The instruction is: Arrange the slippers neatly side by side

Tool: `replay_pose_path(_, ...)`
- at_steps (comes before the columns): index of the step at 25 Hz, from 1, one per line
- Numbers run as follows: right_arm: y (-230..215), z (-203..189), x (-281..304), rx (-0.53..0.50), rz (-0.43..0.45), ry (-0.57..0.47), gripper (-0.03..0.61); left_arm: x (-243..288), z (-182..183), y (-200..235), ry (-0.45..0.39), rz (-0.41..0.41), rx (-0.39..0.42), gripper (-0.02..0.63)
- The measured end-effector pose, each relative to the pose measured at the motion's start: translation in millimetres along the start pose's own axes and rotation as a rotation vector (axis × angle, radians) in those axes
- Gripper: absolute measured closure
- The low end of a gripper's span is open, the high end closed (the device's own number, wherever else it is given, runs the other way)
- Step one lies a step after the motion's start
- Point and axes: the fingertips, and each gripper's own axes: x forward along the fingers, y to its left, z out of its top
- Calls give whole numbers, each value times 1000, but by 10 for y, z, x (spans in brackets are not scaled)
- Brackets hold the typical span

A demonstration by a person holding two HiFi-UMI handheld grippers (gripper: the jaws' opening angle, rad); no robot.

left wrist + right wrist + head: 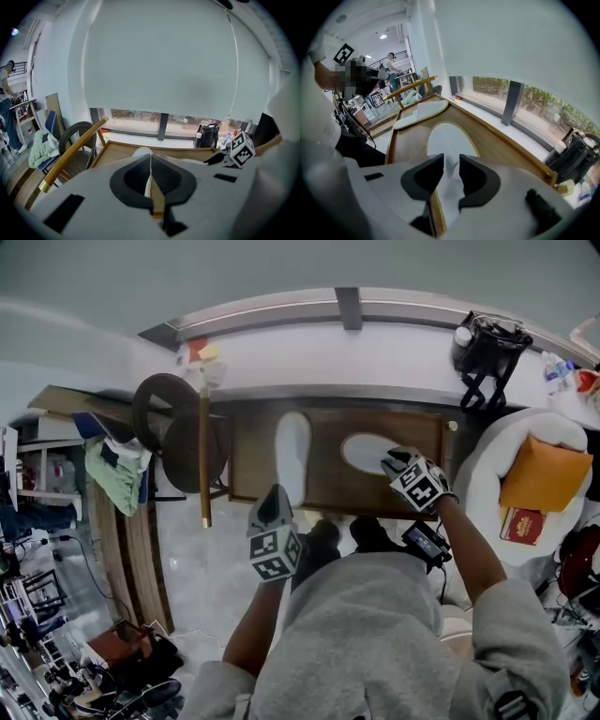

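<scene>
While left tool (150, 177) clamps left slipper (292, 451), right tool (451, 176) gapes over right slipper (447, 140), both in wooden tray (324, 470).

No readable text, number or brand in any view.

Marker cube (273, 554) on the left gripper (277, 491): black-and-white square patterns only, no letters or digits. The second marker cube (419, 482), on the right gripper (386, 461), shows the same.

Red flat box (523, 524) beside the orange cushion (548, 474): pale mark on its face, too small to read.
</scene>
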Motion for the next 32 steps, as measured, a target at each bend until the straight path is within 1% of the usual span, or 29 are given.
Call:
replay_pose_path(3, 32, -85, 95, -19, 13, 42, 479, -32, -24, 77, 0, 16, -19, 595)
replay_pose_path(6, 34, -104, 130, -11, 16, 60, 484, -54, -43, 155, -1, 31, -34, 595)
replay_pose_path(9, 36, -91, 148, -24, 14, 70, 523, -61, -68, 217, 1, 41, -46, 595)
replay_pose_path(12, 66, -95, 177, -37, 15, 77, 537, -51, -118, 249, 6, 43, -54, 595)
replay_pose_path(21, 89, 76, 107, -11, -8, 45, 540, -4, -82, 231, -5, 17, -56, 595)
replay_pose_path(29, 112, 262, 38, 51, -43, -4, 541, 30, -62, 254, -3, -5, -63, 595)
replay_pose_path(32, 115, 370, 31, 93, -55, -34, 541, 70, -60, 265, -4, -22, -60, 595)
